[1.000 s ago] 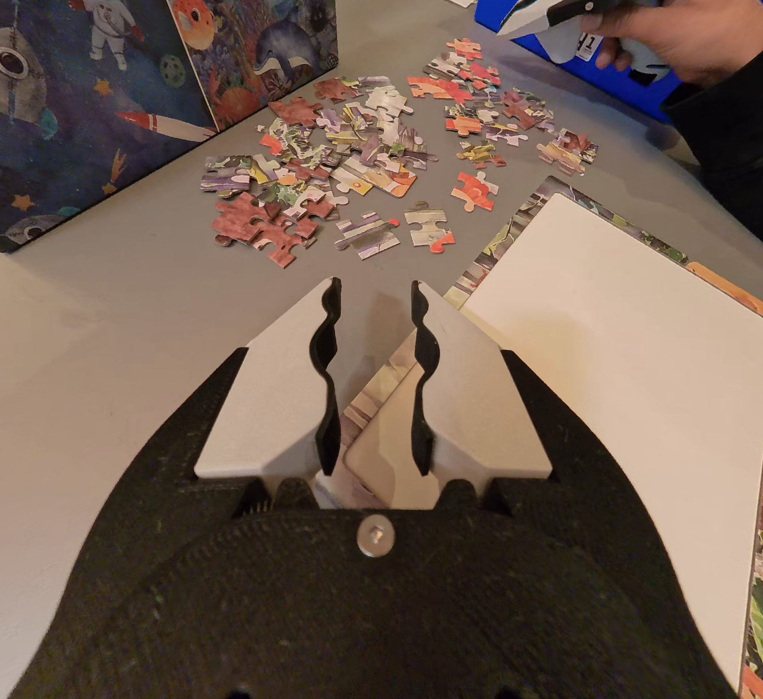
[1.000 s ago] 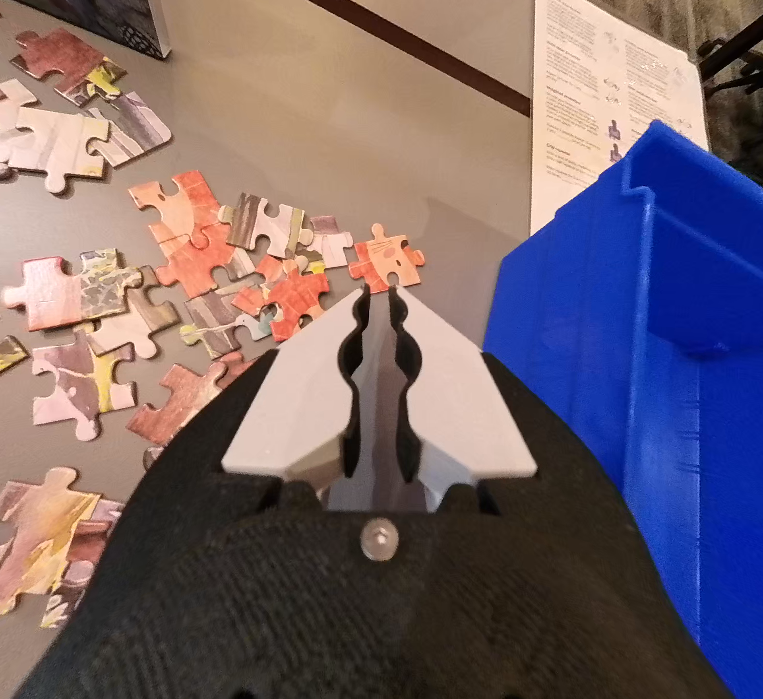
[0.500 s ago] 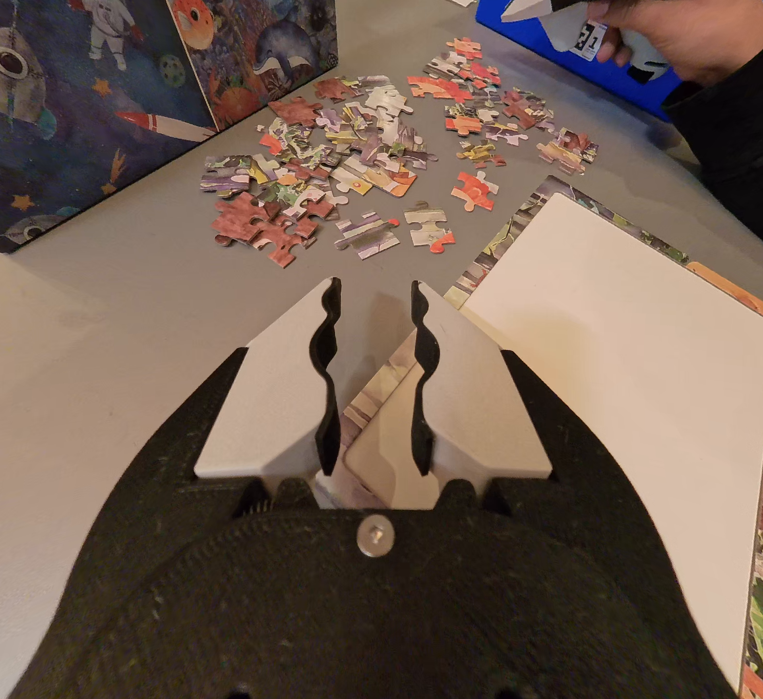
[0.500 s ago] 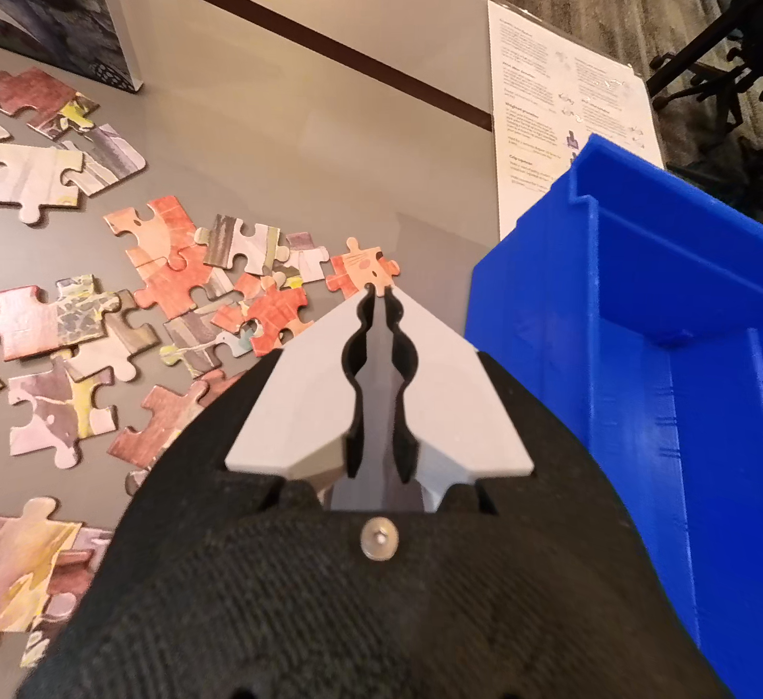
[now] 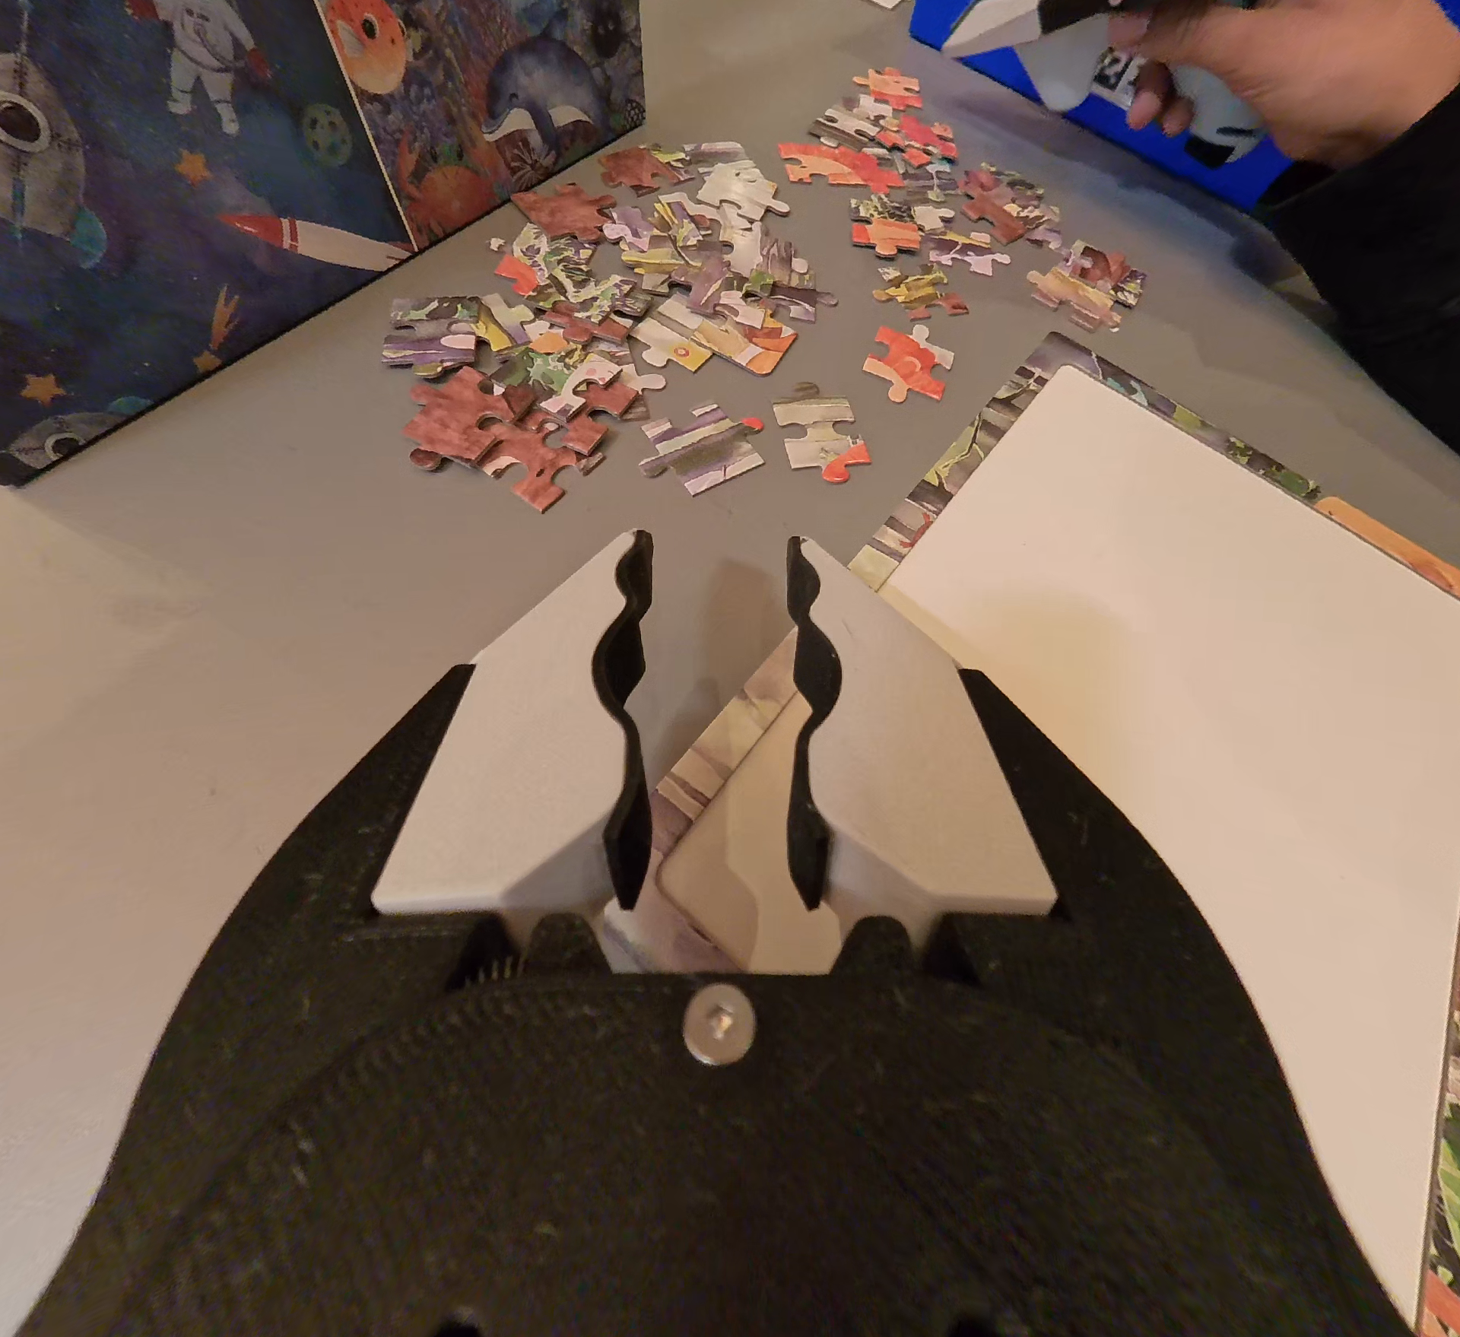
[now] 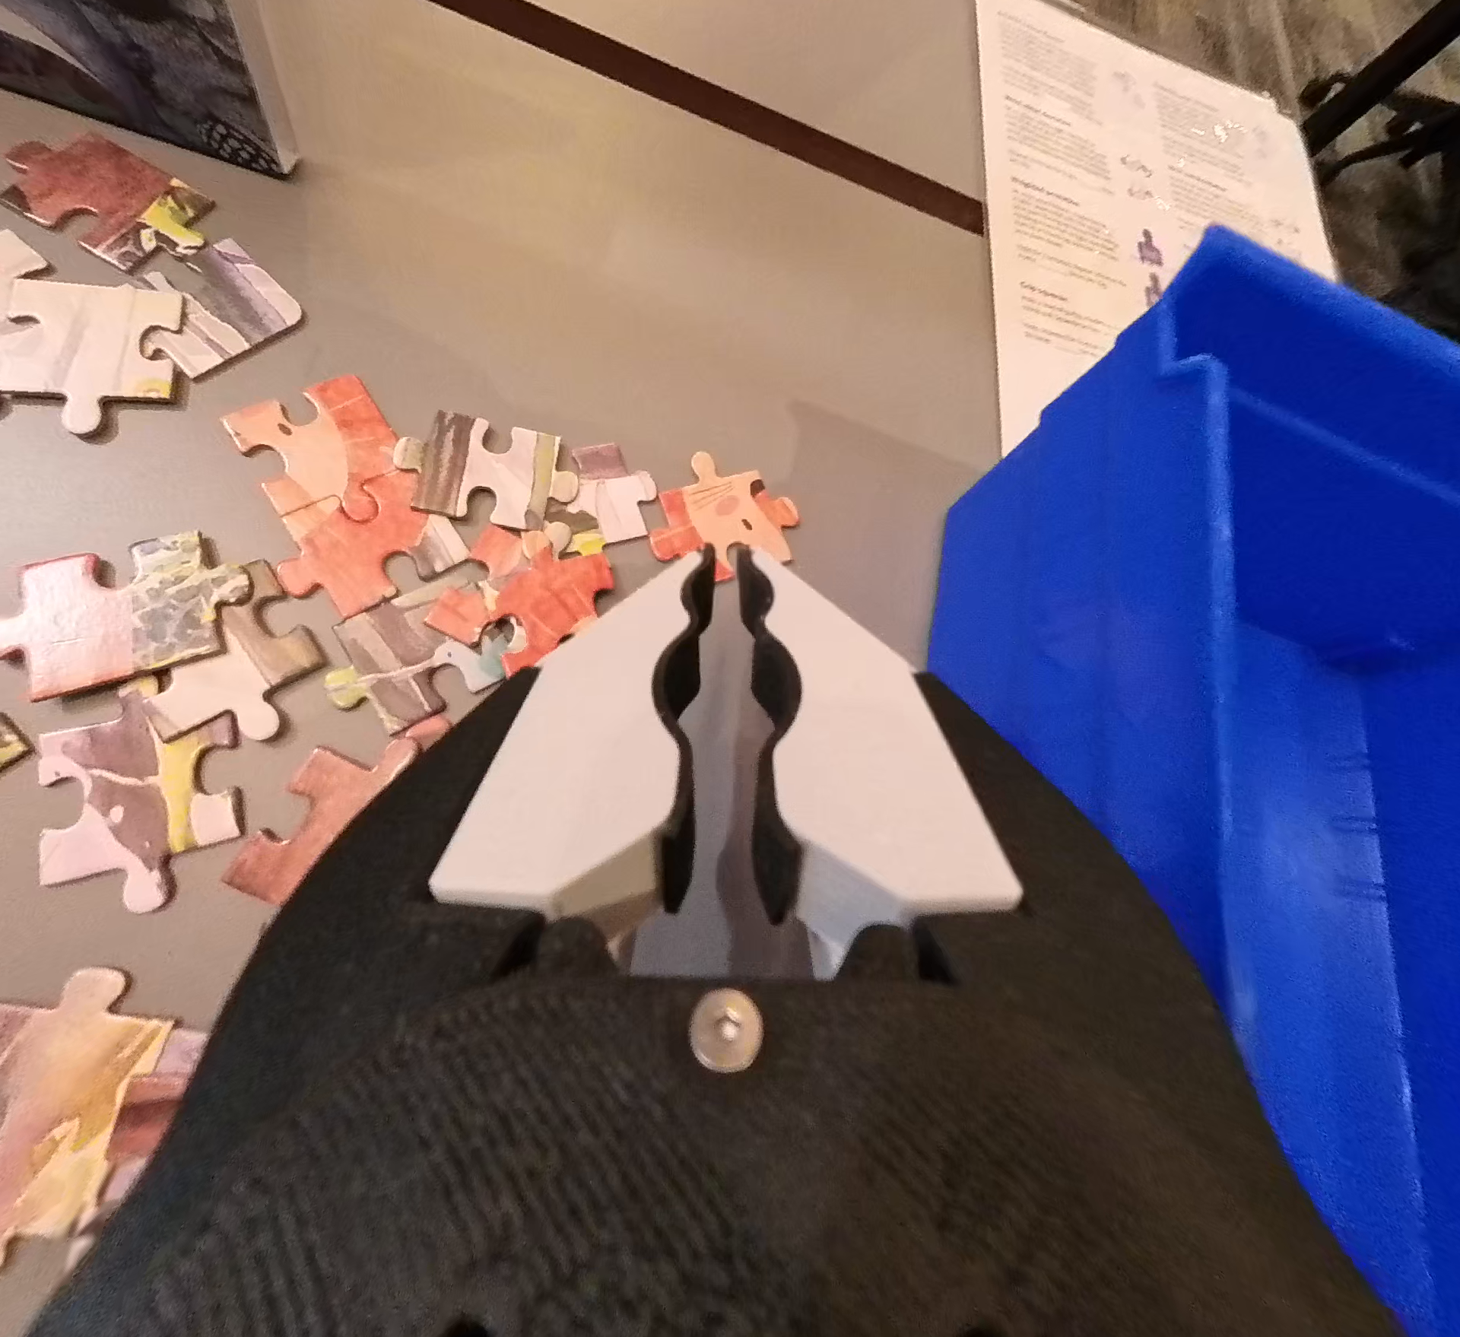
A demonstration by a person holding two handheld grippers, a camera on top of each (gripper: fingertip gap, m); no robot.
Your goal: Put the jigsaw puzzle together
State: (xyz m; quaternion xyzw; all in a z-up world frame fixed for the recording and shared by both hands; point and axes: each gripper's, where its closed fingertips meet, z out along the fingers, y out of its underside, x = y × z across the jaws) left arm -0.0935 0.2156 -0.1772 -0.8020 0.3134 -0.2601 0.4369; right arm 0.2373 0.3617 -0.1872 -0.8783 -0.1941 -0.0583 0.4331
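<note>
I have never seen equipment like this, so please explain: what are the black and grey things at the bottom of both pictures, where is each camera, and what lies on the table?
Each picture comes from a camera mounted on a hand-held two-finger gripper, looking forward along its fingers; a person holds one in each hand. In the left wrist view, the left gripper is open and empty above the corner of a white puzzle tray with a printed border. Farther off, a hand holds the other gripper. In the right wrist view, the right gripper is nearly closed, holds nothing, and points at an orange puzzle piece. Loose puzzle pieces lie scattered on the grey table, between an illustrated box and a blue bin.
</note>
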